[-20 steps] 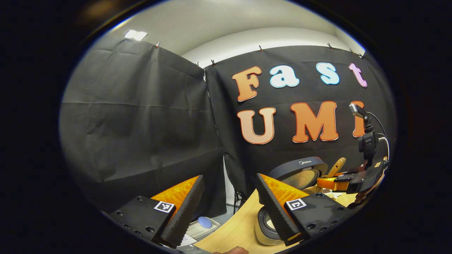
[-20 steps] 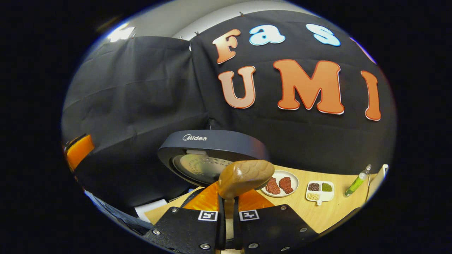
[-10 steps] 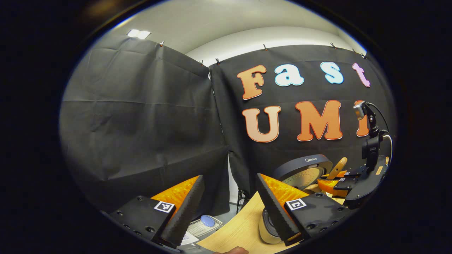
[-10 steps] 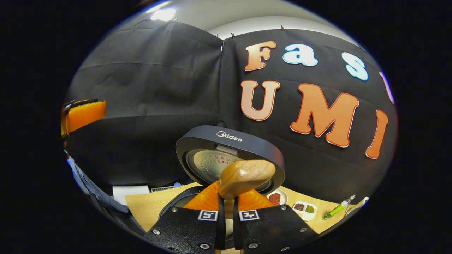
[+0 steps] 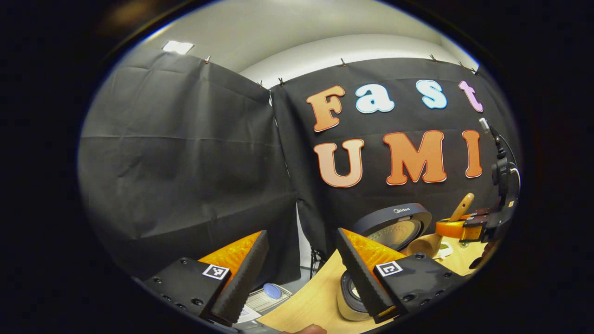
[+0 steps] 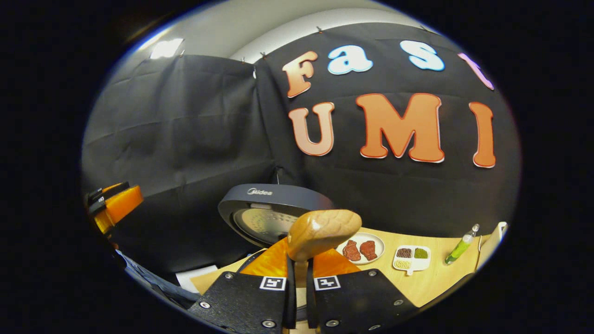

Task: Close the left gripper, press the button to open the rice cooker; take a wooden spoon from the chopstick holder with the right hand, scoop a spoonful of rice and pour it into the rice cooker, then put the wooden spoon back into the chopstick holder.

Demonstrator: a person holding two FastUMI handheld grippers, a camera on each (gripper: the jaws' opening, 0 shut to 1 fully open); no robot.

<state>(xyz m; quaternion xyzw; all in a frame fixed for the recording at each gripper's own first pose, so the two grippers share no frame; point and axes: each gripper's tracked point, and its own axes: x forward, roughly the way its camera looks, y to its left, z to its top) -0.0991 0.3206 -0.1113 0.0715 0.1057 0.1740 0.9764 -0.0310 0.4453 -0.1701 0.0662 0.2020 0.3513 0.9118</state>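
The rice cooker (image 5: 349,297) stands on the wooden table with its dark lid (image 5: 394,225) raised. My left gripper (image 5: 301,234) hangs open in front of it, with nothing between its fingers. At the far right of the left gripper view, my right gripper (image 5: 473,227) holds the wooden spoon (image 5: 424,244), bowl end low beside the lid and handle end up. In the right gripper view, my right gripper (image 6: 299,269) is shut on the spoon's shaft, and a rounded wooden end (image 6: 322,232) rises before the open lid (image 6: 274,208). The left gripper (image 6: 113,206) shows at the left edge.
Right of the cooker on the table (image 6: 436,283) lie a plate with two red pieces (image 6: 362,248), a small divided dish (image 6: 412,256) and a green bottle (image 6: 459,248). Beyond the table's left edge, a rack with a blue object (image 5: 271,291) sits lower down.
The right gripper has swung back to the right and levelled, carrying the spoon away from above the cooker's pot. The left gripper has barely shifted and stays open.
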